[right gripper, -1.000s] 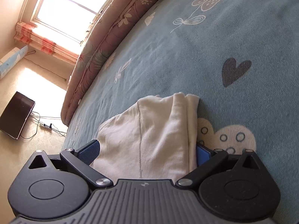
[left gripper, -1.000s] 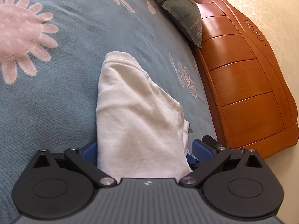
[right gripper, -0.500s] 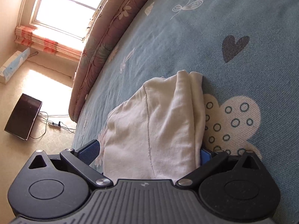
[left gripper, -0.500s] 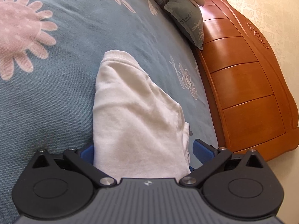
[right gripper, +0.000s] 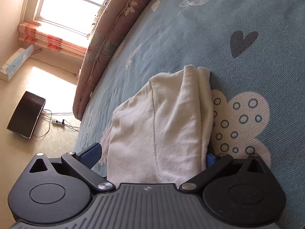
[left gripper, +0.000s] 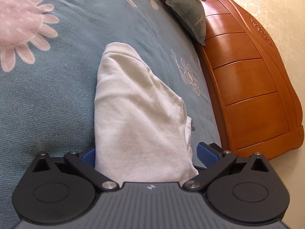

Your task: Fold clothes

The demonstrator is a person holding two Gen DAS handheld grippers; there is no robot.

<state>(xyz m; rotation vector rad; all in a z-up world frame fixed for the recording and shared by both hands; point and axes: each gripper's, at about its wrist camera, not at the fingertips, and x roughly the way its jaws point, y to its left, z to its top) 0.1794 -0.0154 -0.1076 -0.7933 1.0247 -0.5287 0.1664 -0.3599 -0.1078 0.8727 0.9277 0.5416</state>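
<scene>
the bed (left gripper: 57, 99) fills most of both views, its blue-grey cover printed with a pink flower at 10 o'clock in the left view and, in the right view, a dark heart (right gripper: 243, 43) at 1 o'clock and a cream flower patch (right gripper: 240, 122) at 3 o'clock. an orange wooden headboard (left gripper: 247, 87) runs down the 2 to 4 o'clock side of the left view, with a grey pillow (left gripper: 190, 17) leaning against it at 1 o'clock. in the right view a rolled floral quilt (right gripper: 106, 45) lies along the bed's edge at 11 o'clock, under a bright window (right gripper: 70, 5) at 11 o'clock, and a dark screen (right gripper: 26, 114) stands on the floor at 9 o'clock with cables beside it. the white garment (left gripper: 137, 114) lies on the bed, bunched into a long folded strip that runs from 6 o'clock up toward the centre in each view; its ribbed hem end sits near the centre of the left view, and its edge touches the cream patch in the right view. the left gripper (left gripper: 145, 152) has its blue fingers spread either side of the cloth, which fills the gap and hides the tips, so i cannot tell if it is pinched. the right gripper (right gripper: 152, 155) looks the same, fingers wide with cloth between, grip not visible.
</scene>
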